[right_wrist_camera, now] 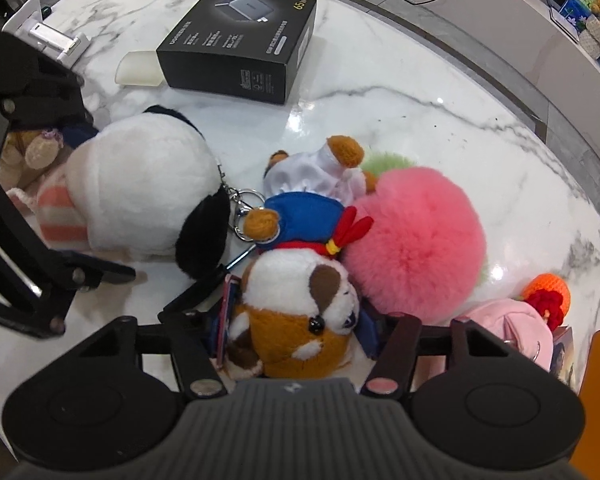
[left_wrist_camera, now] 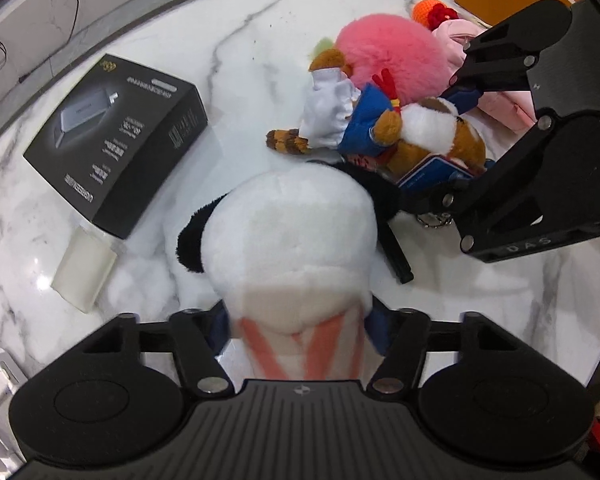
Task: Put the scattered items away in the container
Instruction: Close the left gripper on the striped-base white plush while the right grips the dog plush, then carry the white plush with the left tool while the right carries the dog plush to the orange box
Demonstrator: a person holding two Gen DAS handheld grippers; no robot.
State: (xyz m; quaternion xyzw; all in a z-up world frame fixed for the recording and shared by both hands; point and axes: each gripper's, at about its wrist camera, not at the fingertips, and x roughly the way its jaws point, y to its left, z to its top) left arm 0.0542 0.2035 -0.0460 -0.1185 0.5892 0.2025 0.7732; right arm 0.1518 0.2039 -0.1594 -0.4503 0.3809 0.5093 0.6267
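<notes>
Nearest, the left gripper (left_wrist_camera: 300,320) straddles a white-and-black plush dog (left_wrist_camera: 288,232), its jaws hugging the soft body; the right gripper (right_wrist_camera: 296,332) clamps a brown-and-white plush puppy (right_wrist_camera: 296,312). Both look light, squashy, best pinched mid-body. Farther, a fluffy pink pompom (right_wrist_camera: 414,236), a black cardboard box (right_wrist_camera: 240,48), glossy marble tabletop (right_wrist_camera: 420,100). No container visible.

White marble table (right_wrist_camera: 400,112) carrying a black box (right_wrist_camera: 240,40), white pad (right_wrist_camera: 138,70), panda plush (right_wrist_camera: 148,196), dog plush (right_wrist_camera: 300,312), pink pompom (right_wrist_camera: 416,240).
</notes>
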